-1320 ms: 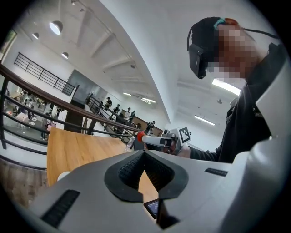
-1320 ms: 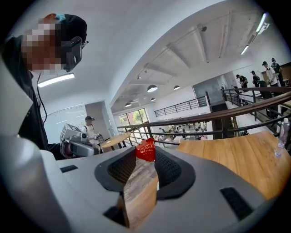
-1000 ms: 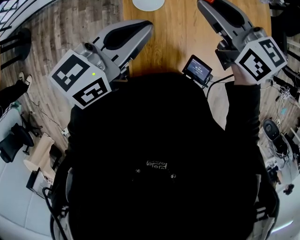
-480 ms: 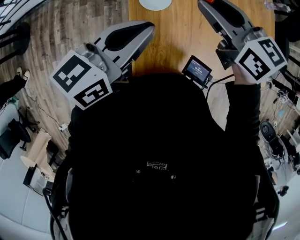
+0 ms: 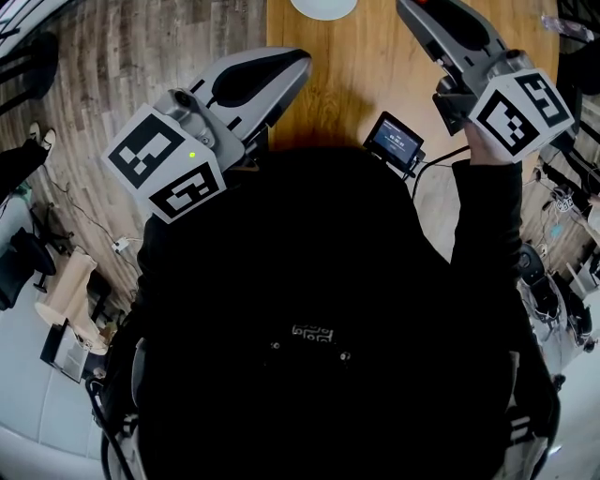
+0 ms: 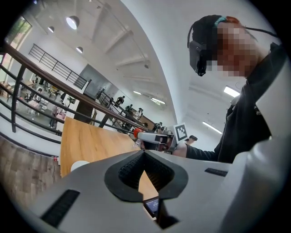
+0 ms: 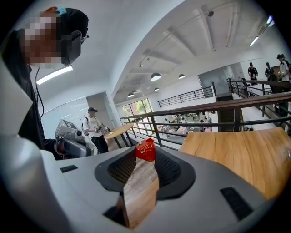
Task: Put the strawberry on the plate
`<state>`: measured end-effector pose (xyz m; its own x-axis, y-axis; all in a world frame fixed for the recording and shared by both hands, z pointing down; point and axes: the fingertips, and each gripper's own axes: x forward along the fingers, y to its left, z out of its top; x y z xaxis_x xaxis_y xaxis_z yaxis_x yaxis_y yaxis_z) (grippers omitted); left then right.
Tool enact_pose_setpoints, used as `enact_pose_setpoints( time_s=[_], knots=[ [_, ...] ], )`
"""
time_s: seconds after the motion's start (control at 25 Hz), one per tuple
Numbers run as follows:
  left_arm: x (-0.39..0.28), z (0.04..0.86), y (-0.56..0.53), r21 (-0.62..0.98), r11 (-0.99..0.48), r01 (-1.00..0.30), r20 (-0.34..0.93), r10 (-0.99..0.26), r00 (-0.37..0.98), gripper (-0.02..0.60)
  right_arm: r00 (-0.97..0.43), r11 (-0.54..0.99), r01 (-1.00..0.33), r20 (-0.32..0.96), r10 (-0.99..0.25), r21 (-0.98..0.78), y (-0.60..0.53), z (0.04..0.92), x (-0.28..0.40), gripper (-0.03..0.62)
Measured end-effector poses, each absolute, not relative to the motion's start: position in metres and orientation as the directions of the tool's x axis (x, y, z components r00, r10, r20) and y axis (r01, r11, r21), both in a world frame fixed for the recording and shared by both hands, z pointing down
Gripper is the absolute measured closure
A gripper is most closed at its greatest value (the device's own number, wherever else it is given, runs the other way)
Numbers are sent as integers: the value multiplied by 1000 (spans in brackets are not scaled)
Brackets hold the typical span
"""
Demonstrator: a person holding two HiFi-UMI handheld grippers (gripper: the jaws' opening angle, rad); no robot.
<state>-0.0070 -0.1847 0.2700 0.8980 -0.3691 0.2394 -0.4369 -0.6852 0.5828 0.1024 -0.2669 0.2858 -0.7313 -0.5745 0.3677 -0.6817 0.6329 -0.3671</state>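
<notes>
A red strawberry is pinched between the tips of my right gripper, which is shut on it and held above the wooden table. In the head view that gripper reaches up to the top edge at the right, so its tips are cut off. The white plate lies at the far top edge of the table, only partly in view; it also shows low in the left gripper view, plate. My left gripper hangs over the table's left edge, shut with nothing between its jaws.
A small device with a lit screen and a cable sits at the table's near edge between the grippers. Wood-plank floor lies left of the table. A railing runs behind the table. A person stands far off.
The right gripper has sunk slightly with the strawberry still in its jaws. The left gripper has barely moved. The head view has shifted a little, so the plate sits further right.
</notes>
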Motion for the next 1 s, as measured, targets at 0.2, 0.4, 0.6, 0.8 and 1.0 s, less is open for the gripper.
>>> enact_pose_setpoints(
  time_s=[0.2, 0.4, 0.6, 0.8, 1.0],
  knots=[
    [-6, 277, -184, 601, -665, -443, 243, -376, 894, 581, -732, 635, -680, 387, -560, -367, -272, 297, 106, 454],
    [-4, 283, -182, 619, -646, -446, 252, -375, 892, 581, -732, 635, -679, 411, -544, -369, -279, 310, 110, 454],
    [-14, 291, -183, 635, -621, -460, 261, -387, 884, 581, -724, 625, -685, 447, -526, -375, -288, 328, 105, 453],
    [-18, 298, -180, 651, -599, -467, 265, -397, 879, 581, -726, 630, -678, 480, -493, -379, -294, 347, 98, 454],
    [-19, 302, -181, 660, -583, -473, 271, -402, 875, 581, -730, 634, -671, 494, -473, -385, -303, 358, 96, 453]
  ],
)
